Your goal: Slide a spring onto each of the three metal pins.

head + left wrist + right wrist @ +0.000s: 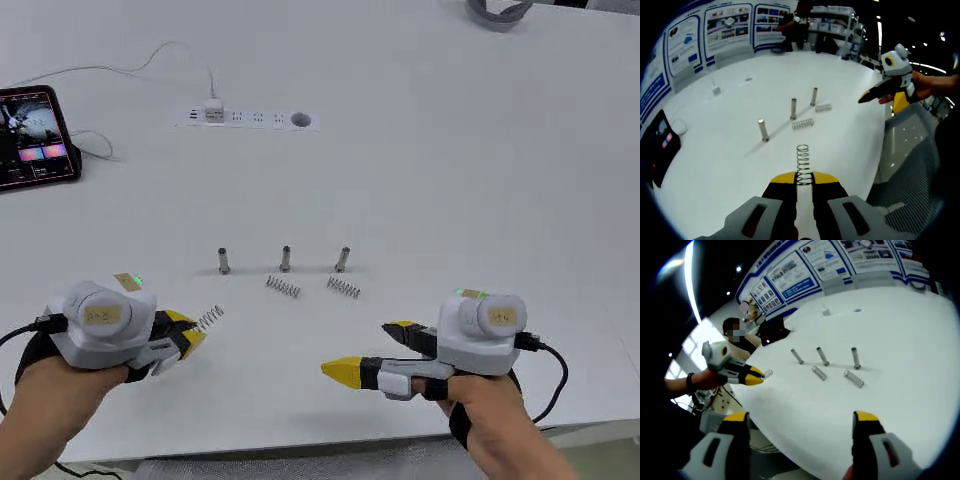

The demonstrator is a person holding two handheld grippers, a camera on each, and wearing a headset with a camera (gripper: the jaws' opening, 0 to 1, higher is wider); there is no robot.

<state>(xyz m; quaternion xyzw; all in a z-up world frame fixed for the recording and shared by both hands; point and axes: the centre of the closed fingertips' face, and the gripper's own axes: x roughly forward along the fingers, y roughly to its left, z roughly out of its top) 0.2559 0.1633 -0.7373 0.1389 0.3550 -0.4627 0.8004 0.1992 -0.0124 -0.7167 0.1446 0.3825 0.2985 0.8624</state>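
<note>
Nearest to us, the left tongs (195, 335) were pinched narrow on one end of a spring (210, 318). Its gripped coils were hidden between the yellow tips. In the left gripper view the rest of it stuck out forward past those tips, above the white tabletop (450, 200). The right tongs (365, 348) stood wide and held nothing, hovering over the near edge, well apart from the left tongs.

Beyond them, two loose springs lay flat on the tabletop. One (283, 287) lay just in front of the middle pin (285, 259), and the other (343, 287) just in front of the right pin (343, 260). With the left pin (224, 261), these stood upright in a row, none yet wearing a spring.

Farther back lay a white power strip (245, 118) with a plug in it, and a thin cable (120, 70) trailed off to the left. A tablet (35, 135) sat at the left edge, partly cut off, its lit screen too small for us to read. At the far top edge, a grey object (497, 12) was cropped by the frame, and we could not tell what it was. Posters (727, 22) lined the wall behind in the gripper views, their text illegible.
</note>
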